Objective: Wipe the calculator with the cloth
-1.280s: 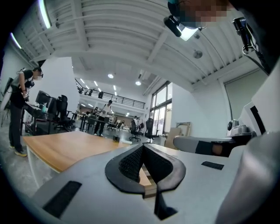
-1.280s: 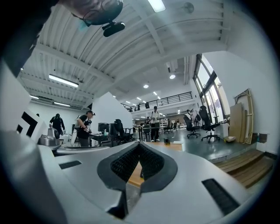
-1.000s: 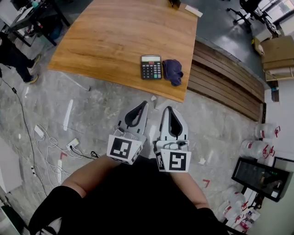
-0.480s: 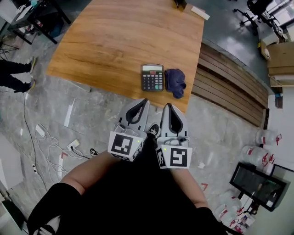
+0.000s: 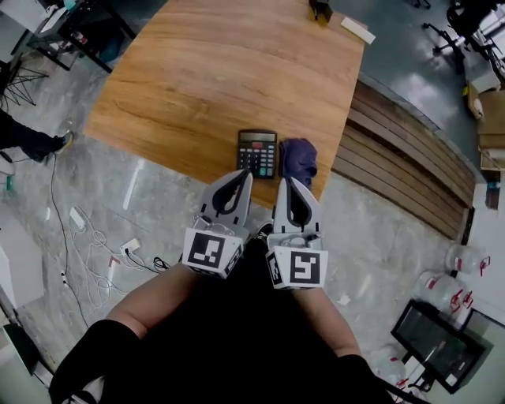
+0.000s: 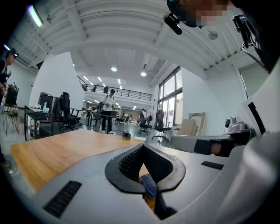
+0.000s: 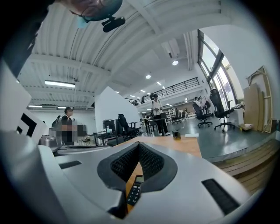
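A black calculator lies near the front edge of the wooden table. A crumpled dark blue cloth sits just to its right. My left gripper is shut and empty, its tip just short of the calculator's near edge. Beside it, my right gripper also has its jaws together and holds nothing, its tip just short of the cloth. In the left gripper view the cloth shows through the gap below the shut jaws. The right gripper view shows the calculator the same way.
A small dark object and a white box sit at the table's far edge. Wooden planks run along the floor to the right. Cables lie on the floor at left, bottles at lower right. People stand far off.
Both grippers have moved forward toward the table together. The calculator and cloth, once well ahead of the tips, now lie just beyond them. Both stay shut.
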### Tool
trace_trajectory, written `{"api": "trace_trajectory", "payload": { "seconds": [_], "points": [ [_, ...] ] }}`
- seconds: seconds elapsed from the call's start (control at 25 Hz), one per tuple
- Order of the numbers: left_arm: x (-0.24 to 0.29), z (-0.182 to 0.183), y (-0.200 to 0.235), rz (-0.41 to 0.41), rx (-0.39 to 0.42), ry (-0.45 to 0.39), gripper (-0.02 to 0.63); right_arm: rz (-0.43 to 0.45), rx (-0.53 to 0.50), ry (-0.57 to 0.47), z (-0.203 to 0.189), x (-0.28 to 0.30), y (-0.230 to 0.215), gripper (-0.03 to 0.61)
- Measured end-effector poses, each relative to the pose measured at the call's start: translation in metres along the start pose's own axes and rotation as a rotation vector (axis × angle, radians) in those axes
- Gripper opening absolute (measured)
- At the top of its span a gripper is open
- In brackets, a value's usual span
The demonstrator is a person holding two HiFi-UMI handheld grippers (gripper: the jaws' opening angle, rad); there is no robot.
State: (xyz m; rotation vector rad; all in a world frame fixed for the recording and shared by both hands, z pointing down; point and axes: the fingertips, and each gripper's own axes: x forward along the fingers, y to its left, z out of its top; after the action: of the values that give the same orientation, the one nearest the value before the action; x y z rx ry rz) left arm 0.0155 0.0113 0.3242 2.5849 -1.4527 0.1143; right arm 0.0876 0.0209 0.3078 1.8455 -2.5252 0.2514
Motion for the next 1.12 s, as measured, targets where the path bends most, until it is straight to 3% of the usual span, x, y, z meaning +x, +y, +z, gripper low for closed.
{"api": "trace_trajectory", "payload": {
  "seconds": [0.2, 0.44, 0.76, 1.12],
  "points": [
    [0.022, -0.008, 0.008, 0.01, -0.001, 0.012, 0.006, 0.011, 0.009, 0.027, -0.011, 0.021, -0.013, 0.015],
    [0.05, -0.041, 0.035, -0.044, -0.01, 0.087, 0.006, -0.022, 0.003, 0.114, -0.044, 0.054, -0.017, 0.015],
    [0.08, -0.11, 0.067, -0.095, -0.018, 0.218, 0.006, -0.075, -0.01, 0.253, -0.12, 0.089, -0.025, 0.015],
    [0.097, -0.179, 0.092, -0.1, -0.032, 0.334, 0.006, -0.102, -0.034, 0.41, -0.203, 0.118, -0.036, 0.015]
  ]
}}
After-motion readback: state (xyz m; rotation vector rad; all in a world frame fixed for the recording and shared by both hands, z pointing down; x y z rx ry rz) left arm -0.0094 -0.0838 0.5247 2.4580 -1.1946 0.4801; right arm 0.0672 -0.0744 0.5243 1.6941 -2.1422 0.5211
